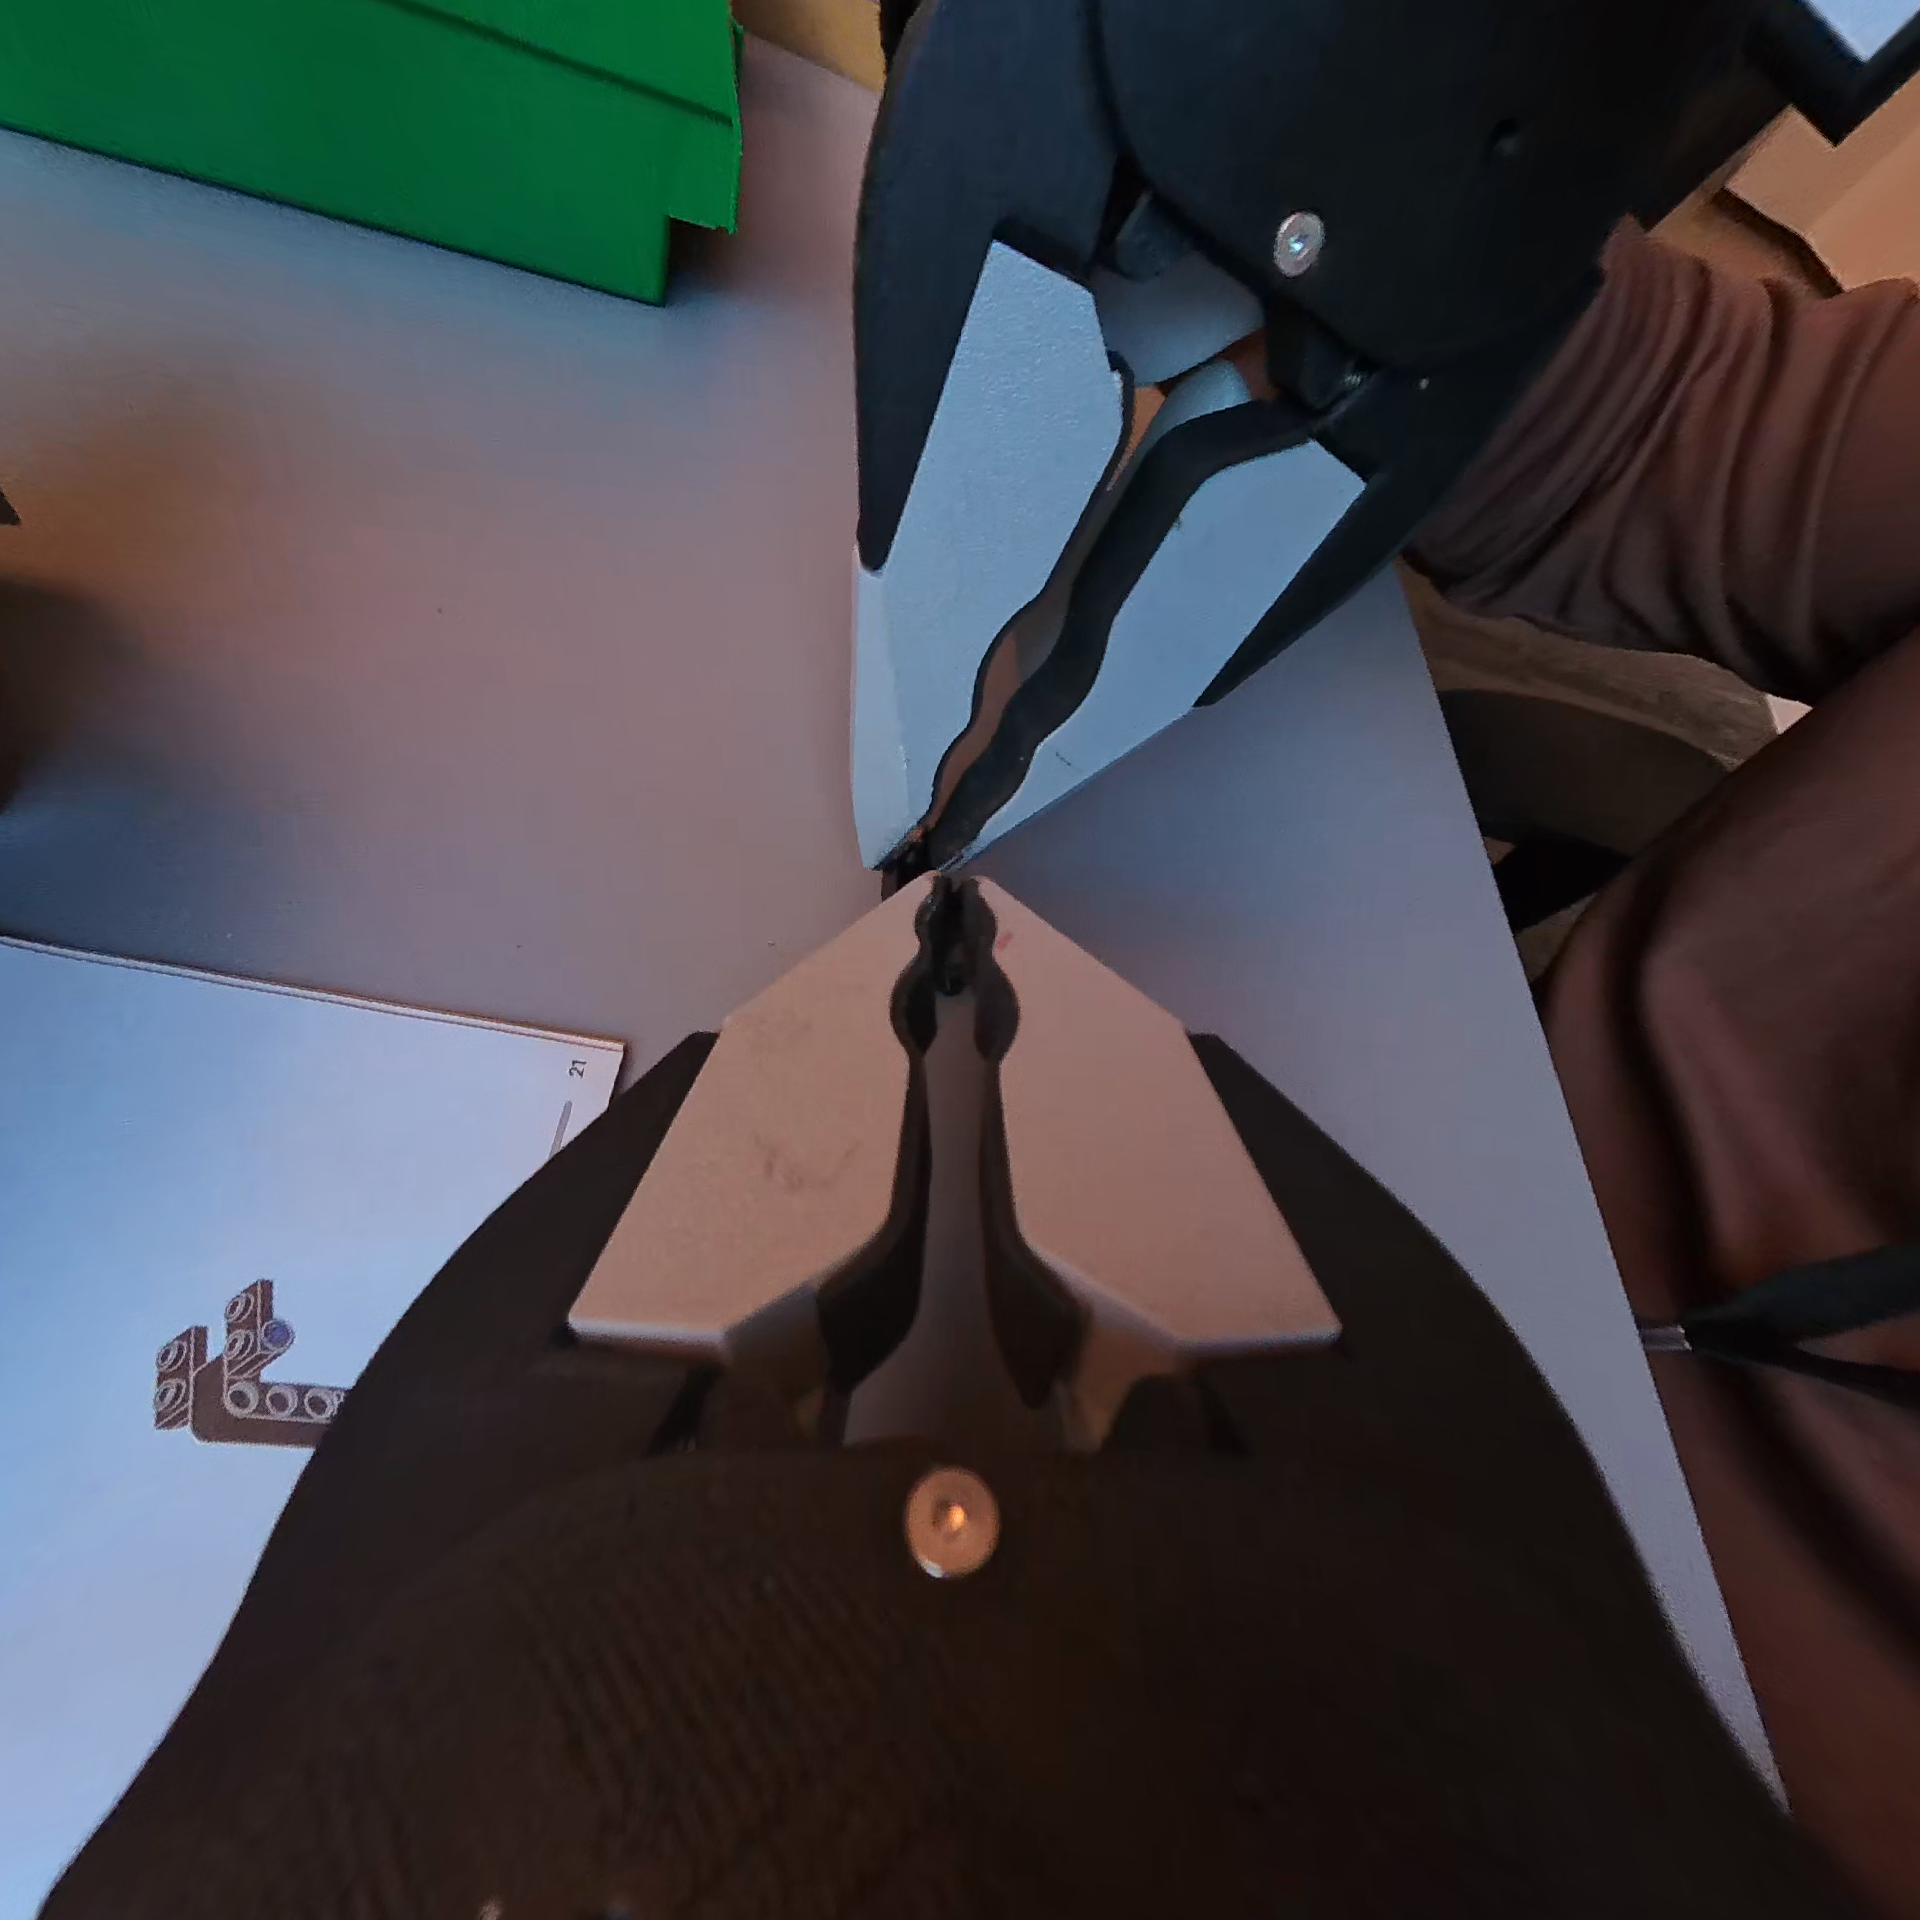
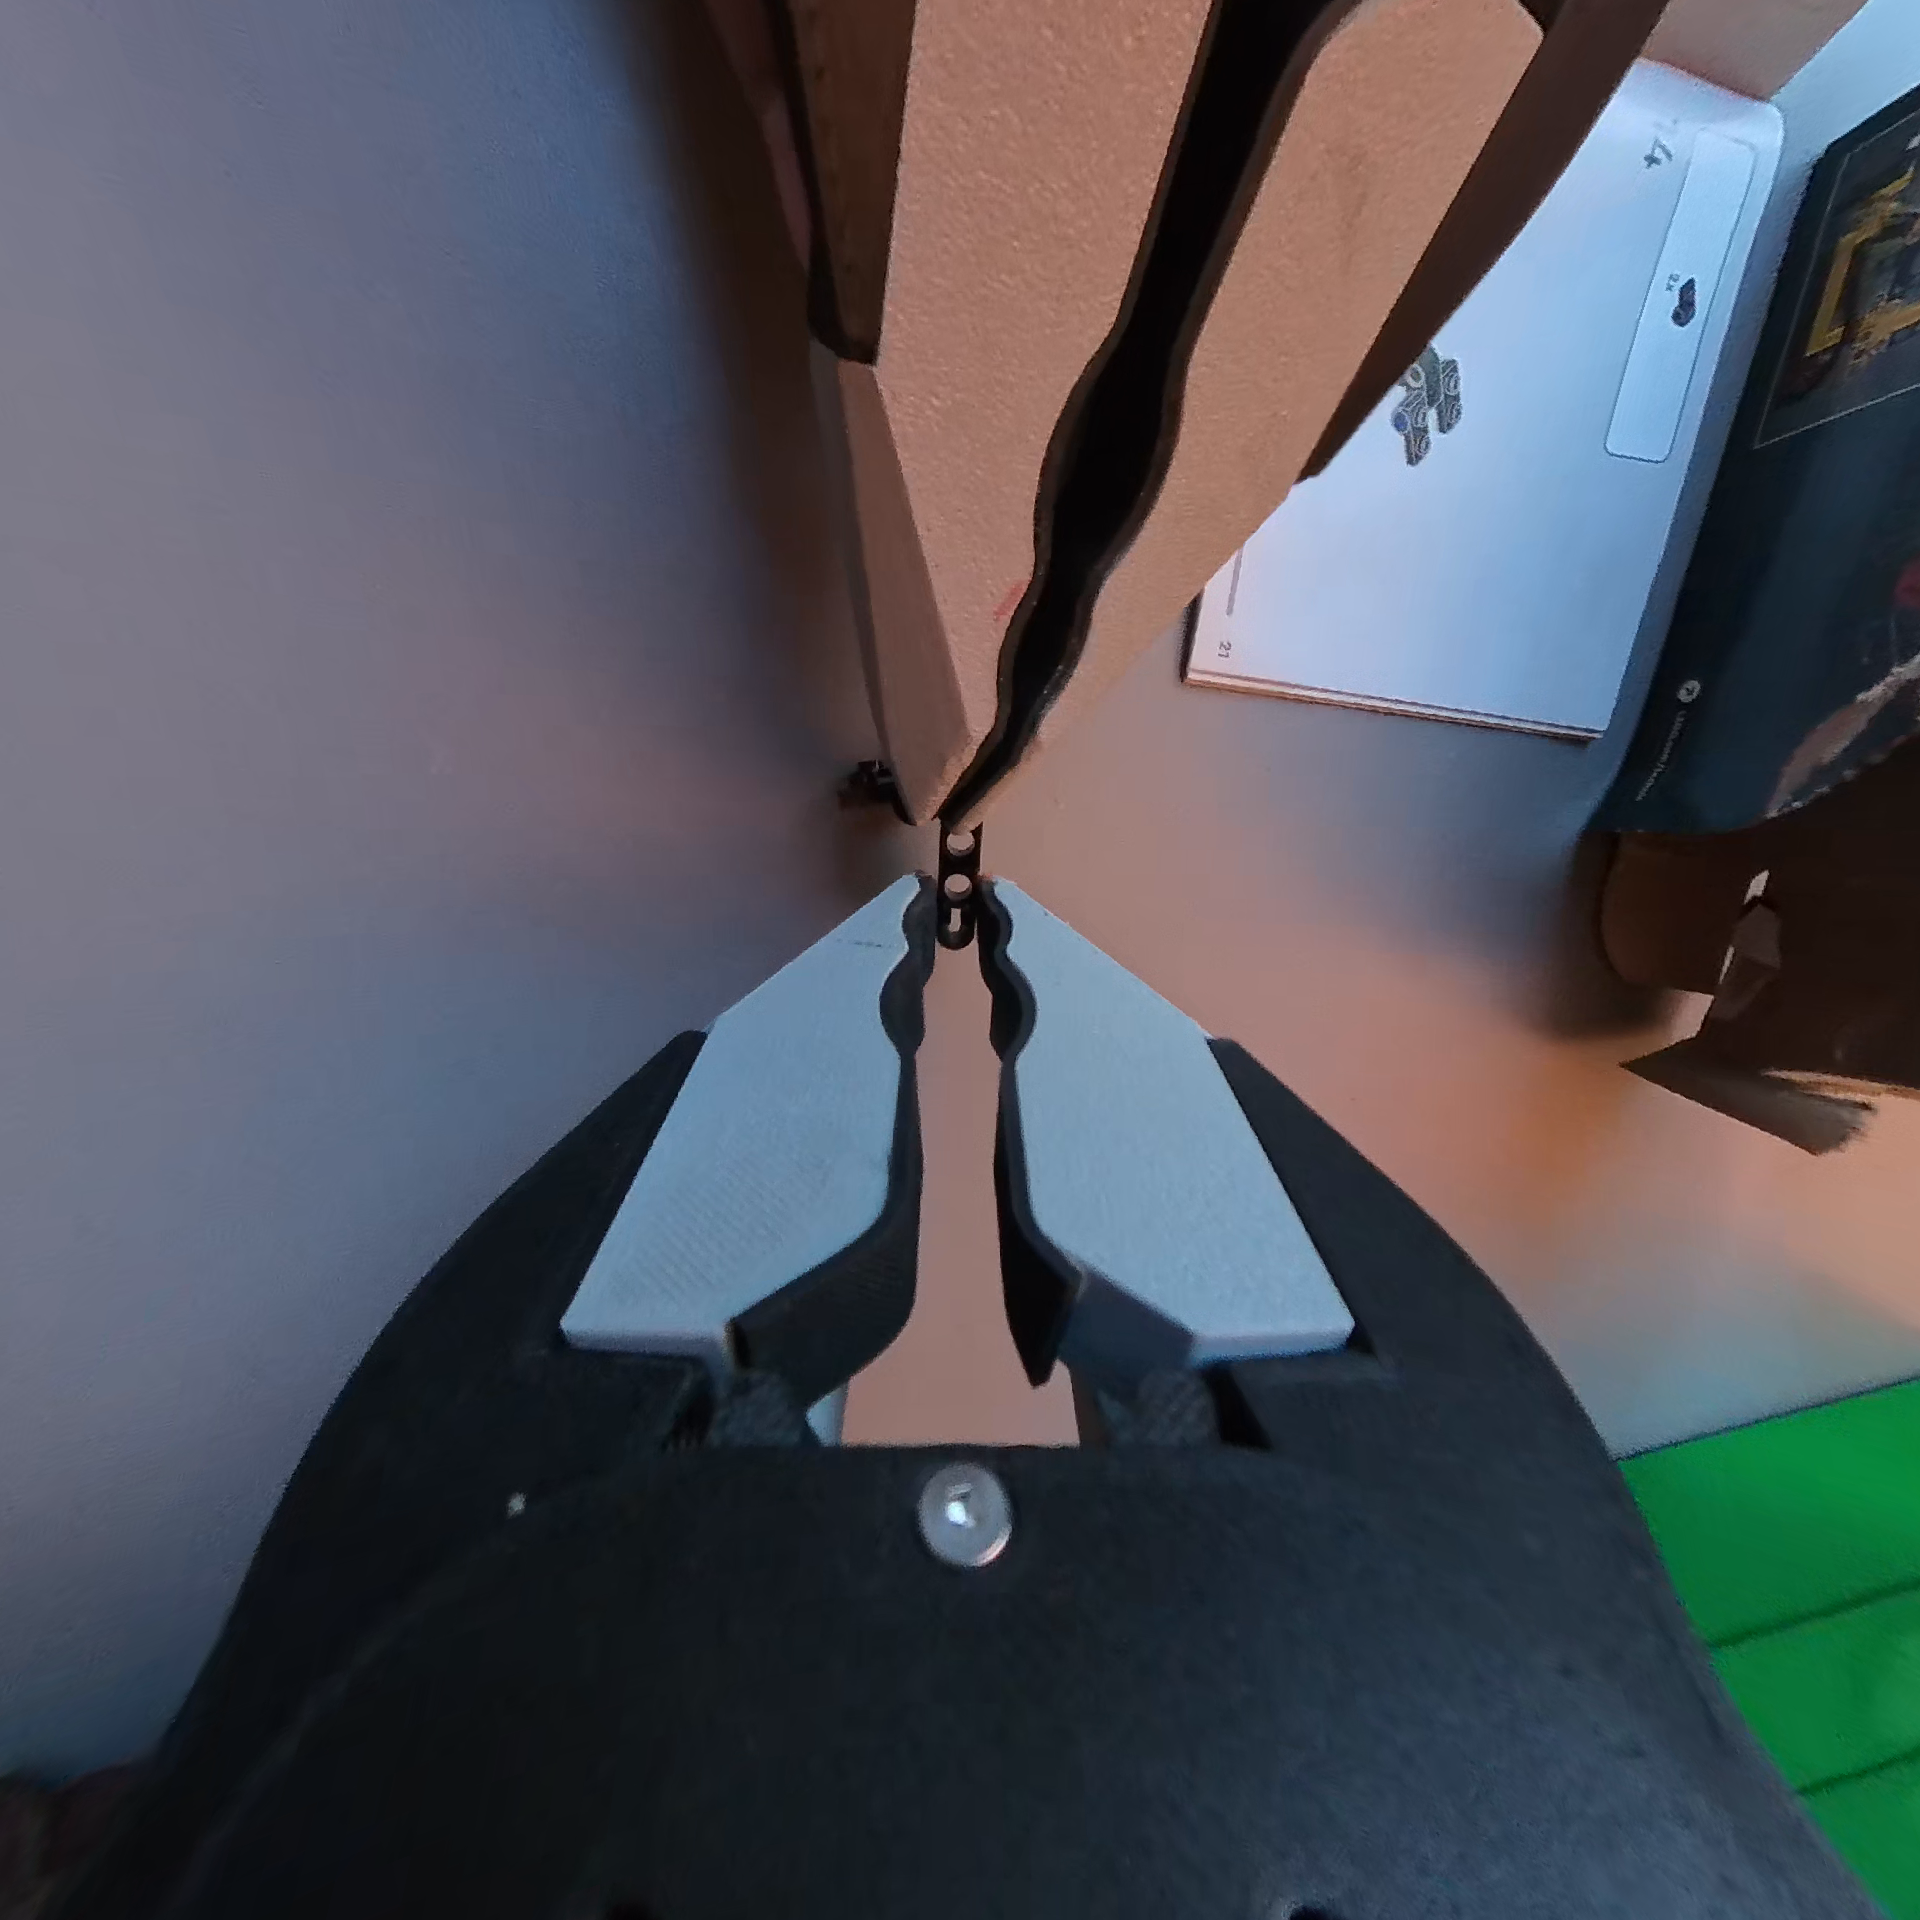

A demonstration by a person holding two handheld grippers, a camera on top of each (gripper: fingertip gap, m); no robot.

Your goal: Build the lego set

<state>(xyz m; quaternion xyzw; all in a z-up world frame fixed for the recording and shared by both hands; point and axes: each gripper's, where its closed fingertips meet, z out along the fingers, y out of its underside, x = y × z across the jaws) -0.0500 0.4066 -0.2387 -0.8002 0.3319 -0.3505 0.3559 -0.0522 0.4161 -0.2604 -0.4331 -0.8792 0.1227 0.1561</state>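
Note:
A thin black lego beam with round holes is held above the grey table between both grippers. My right gripper is shut on its lower end, pads pressed to its edges. My left gripper comes down from above, and its tips close on the beam's upper end. In the left wrist view my left gripper is shut with the dark beam between its pads. The right gripper meets it tip to tip. A small black piece lies on the table behind the left fingers.
The open instruction booklet lies left of the left gripper and also shows in the right wrist view. A green box stands at the far left. A dark printed box stands at the right. A person's brown sleeve is past the table edge. The grippers are tip to tip, or close to it.

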